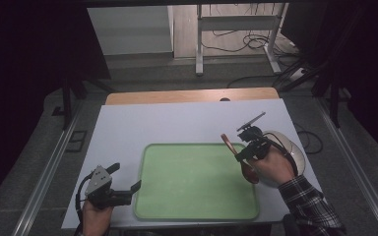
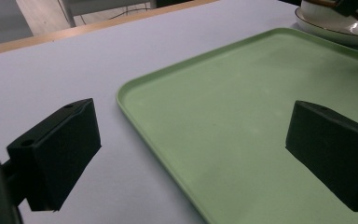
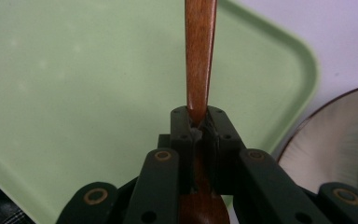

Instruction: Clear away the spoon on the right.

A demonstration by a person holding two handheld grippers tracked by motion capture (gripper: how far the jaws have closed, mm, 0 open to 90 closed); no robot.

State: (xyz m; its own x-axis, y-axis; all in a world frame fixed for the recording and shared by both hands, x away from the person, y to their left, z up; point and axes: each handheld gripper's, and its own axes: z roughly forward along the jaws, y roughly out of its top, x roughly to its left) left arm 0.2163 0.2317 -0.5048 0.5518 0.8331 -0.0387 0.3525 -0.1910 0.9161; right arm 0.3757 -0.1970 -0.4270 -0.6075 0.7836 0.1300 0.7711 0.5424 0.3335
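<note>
We see tray (image 1: 197, 206) bare across middle of worktop (image 1: 177, 123): free passage over it. Far worktop beyond tray open too. Right edge crowded: bowl (image 1: 295, 152), right claw (image 1: 240, 153) clamped on spoon (image 1: 229, 144) over tray's right rim. Left claw (image 1: 128, 178) spread wide, straddling tray's left rim.

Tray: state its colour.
The tray is light green, plain, seen best in the high view.
</note>
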